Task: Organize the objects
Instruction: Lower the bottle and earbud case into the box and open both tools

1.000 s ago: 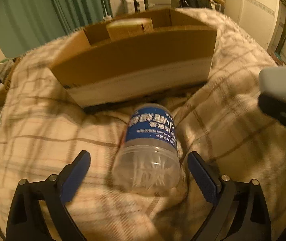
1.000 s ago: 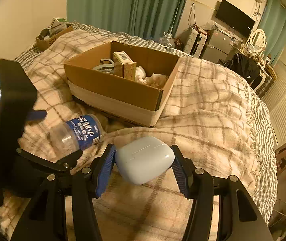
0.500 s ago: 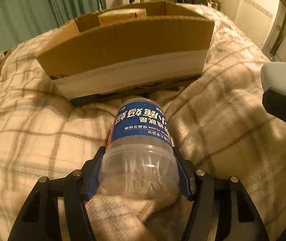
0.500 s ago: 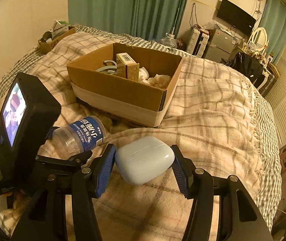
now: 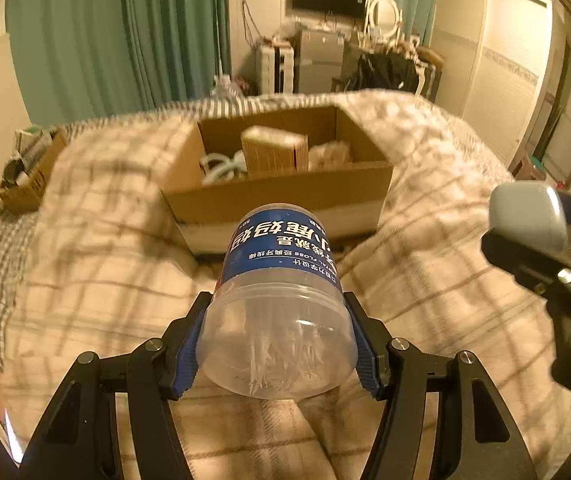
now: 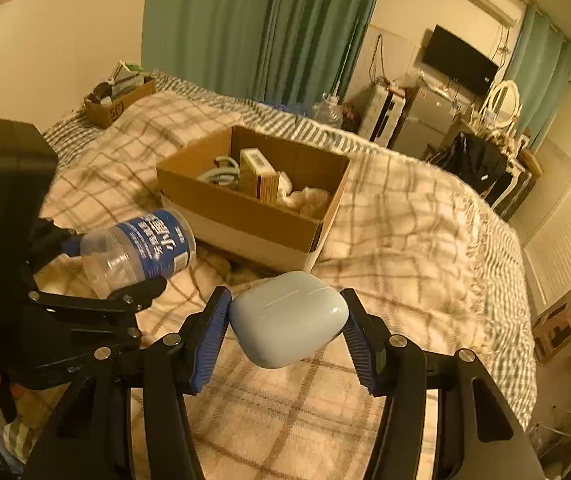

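Dim amber light, motion-blurred left view, fisheye-warped edges.

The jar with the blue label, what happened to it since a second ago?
The left gripper closed its jaws on the floss-pick jar, which had lain loose on the plaid blanket, and lifted it up toward the cardboard box. The right gripper kept holding the pale blue case, and the box stayed put.
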A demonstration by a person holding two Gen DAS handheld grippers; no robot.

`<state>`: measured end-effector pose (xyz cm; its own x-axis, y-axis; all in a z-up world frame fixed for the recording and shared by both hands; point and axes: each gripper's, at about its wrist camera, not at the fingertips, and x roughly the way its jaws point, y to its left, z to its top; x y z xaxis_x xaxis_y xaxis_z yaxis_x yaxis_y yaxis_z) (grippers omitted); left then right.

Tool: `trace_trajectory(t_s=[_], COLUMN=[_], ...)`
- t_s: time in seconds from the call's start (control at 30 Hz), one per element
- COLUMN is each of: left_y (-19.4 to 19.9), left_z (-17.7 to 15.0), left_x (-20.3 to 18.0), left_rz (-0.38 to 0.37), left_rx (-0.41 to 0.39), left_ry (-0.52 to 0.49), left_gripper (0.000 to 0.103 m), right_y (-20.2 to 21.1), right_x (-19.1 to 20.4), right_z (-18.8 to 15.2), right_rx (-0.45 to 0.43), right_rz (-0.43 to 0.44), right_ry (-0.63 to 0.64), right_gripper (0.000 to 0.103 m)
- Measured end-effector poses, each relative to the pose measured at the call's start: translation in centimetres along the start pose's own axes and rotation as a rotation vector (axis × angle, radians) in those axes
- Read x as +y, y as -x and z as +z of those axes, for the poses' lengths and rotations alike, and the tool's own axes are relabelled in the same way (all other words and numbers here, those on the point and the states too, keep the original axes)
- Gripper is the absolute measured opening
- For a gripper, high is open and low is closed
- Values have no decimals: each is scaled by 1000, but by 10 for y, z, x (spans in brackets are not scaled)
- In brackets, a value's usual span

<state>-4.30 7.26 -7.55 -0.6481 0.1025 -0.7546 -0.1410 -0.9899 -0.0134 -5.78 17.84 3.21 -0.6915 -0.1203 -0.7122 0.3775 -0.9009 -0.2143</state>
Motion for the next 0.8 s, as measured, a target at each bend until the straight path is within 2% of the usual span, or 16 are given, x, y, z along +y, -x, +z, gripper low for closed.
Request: trace_trajectory(t_s=[0.27, 0.43, 0.6, 0.8], left_y=[47, 65, 60, 23], left_z=[28, 58, 92, 133], left_x=[8, 19, 31, 44], left_rz=[-22, -11, 10, 20], left_rx=[-108, -170, -207, -197], left_ry=[-8, -11, -7, -3], left_gripper=[64, 64, 64, 64], right_y=[35, 37, 19, -26], right_x=[3, -1, -10, -34], right_z=[19, 45, 81, 132], right_rx=[-66, -84, -91, -84], right_rz=[-16, -24, -37, -42], right_ry=[3, -7, -7, -57], right_gripper=[55, 55, 55, 55])
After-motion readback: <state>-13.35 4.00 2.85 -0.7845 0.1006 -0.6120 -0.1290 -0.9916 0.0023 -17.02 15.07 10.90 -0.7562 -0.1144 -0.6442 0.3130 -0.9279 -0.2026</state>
